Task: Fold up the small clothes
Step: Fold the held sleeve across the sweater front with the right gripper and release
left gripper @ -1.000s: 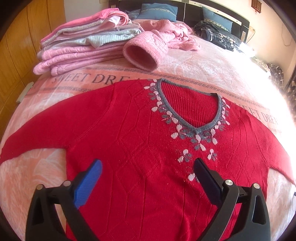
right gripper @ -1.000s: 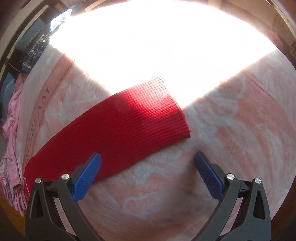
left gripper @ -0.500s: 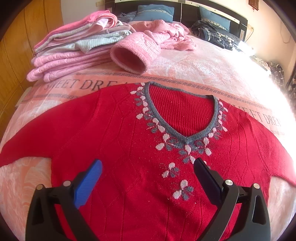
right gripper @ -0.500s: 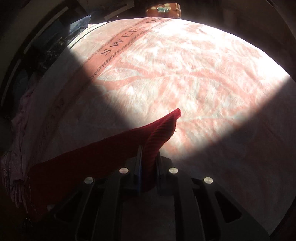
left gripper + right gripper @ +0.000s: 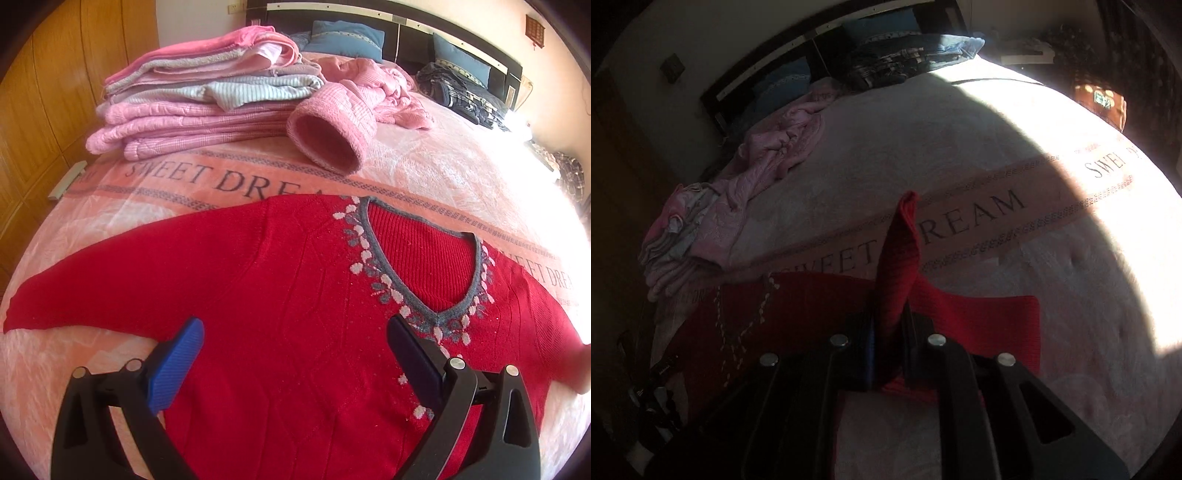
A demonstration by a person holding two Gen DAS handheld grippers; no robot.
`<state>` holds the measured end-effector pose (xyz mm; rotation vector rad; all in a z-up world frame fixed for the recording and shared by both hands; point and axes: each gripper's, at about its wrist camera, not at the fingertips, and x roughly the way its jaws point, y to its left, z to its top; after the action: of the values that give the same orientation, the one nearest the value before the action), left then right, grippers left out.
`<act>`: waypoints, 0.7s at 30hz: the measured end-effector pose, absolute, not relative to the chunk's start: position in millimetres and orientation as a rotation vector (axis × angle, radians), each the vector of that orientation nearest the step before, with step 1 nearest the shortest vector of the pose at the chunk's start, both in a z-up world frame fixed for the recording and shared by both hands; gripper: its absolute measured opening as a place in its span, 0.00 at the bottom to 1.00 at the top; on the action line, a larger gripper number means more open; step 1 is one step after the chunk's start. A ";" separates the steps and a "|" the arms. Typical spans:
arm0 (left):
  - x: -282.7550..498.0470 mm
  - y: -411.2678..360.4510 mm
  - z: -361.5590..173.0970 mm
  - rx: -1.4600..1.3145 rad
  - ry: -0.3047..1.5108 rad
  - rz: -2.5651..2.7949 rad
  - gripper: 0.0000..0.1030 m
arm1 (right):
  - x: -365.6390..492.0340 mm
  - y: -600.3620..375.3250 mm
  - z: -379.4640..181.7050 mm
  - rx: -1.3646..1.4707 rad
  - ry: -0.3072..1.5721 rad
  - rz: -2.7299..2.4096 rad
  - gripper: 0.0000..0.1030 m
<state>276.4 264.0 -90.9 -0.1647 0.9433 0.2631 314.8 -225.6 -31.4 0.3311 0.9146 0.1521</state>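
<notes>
On the bed [image 5: 424, 173], your right gripper [image 5: 890, 332] pinches the soft, floppy red sweater [image 5: 295, 295] by its sleeve cuff; your left gripper [image 5: 295, 347] hovers open.

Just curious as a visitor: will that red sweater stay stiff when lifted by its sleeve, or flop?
Probably floppy: the sleeve pinched in the right gripper already buckles. The knit red sweater lies limp on the blanket, so it would likely drape and trail.
</notes>
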 end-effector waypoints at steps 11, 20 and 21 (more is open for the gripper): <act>277.3 279.2 -95.6 -0.185 0.964 0.190 0.96 | 356.1 -31.1 -54.6 0.218 1.011 0.369 0.09; 281.9 277.8 -108.1 -0.189 0.995 0.186 0.96 | 361.7 30.0 -107.1 0.156 1.138 0.445 0.13; 282.8 275.7 -108.9 -0.187 0.998 0.181 0.96 | 360.7 31.3 -112.0 0.156 1.162 0.462 0.18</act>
<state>282.8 275.7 -108.9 -0.1875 0.9975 0.1810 360.7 31.3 -112.0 0.1563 1.1616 0.4622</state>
